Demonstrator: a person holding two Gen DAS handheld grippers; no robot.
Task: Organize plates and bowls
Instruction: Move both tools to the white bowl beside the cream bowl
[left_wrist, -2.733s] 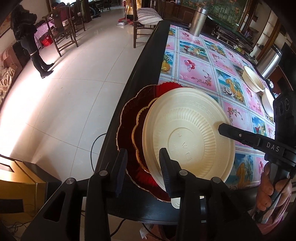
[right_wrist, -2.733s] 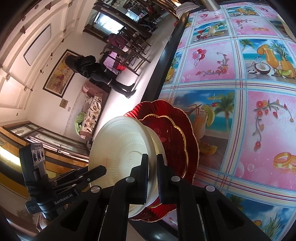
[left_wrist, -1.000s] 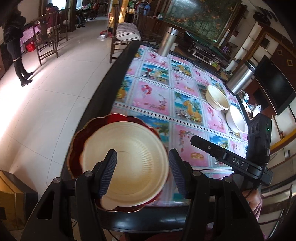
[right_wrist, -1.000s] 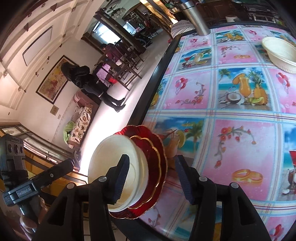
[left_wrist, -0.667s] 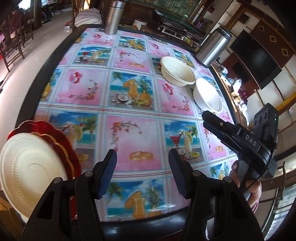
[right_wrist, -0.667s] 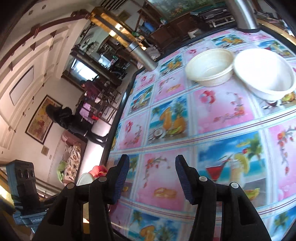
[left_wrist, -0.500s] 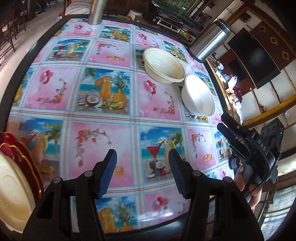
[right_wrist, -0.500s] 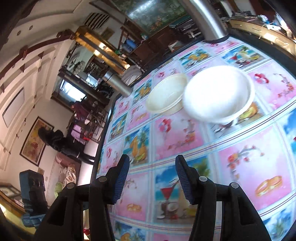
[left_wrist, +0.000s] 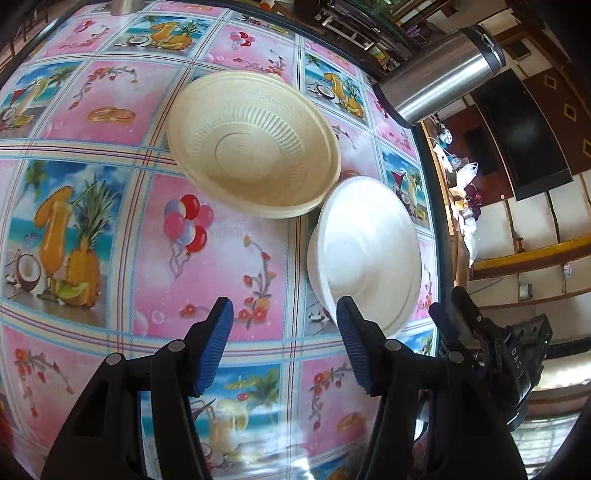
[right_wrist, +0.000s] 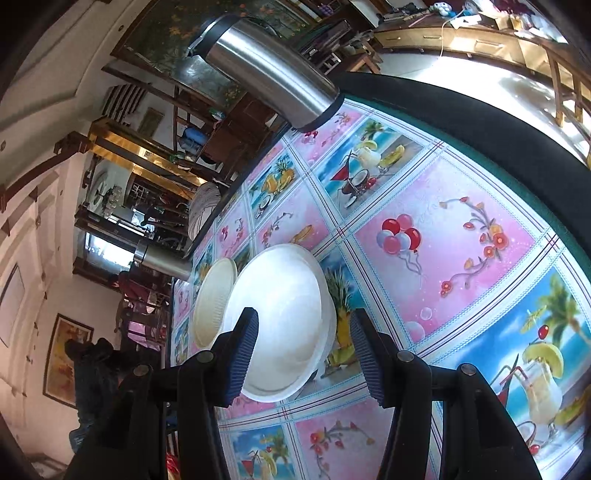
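Seen from the left wrist, going left to right: a table (left_wrist: 92, 206) under a bright cloth of pink and blue picture squares, bare along its left side. Near the middle of the far half, a cream bowl (left_wrist: 255, 144), ribbed inside, sitting open side up. Just right of it and nearer, a white bowl (left_wrist: 364, 251), close to the right edge of the table, rim meeting or all but meeting the cream one; contact too fine to call. Beyond both, at the far right corner, a steel flask (left_wrist: 439, 81). In the foreground, the left gripper (left_wrist: 284, 339) hovering over the cloth with jaws apart and nothing between them, blue pads clear of the white bowl. Low at the right edge, the right gripper (left_wrist: 448, 314), black, just off the table's side. Seen from the right wrist: the cream bowl (right_wrist: 214, 306) leftmost, the white bowl (right_wrist: 284, 321) overlapping it in view, then open cloth out to the dark table rim (right_wrist: 480, 122). Right gripper (right_wrist: 299, 354) held apart as well, empty, the white bowl showing in the gap beyond the pads but not clamped.
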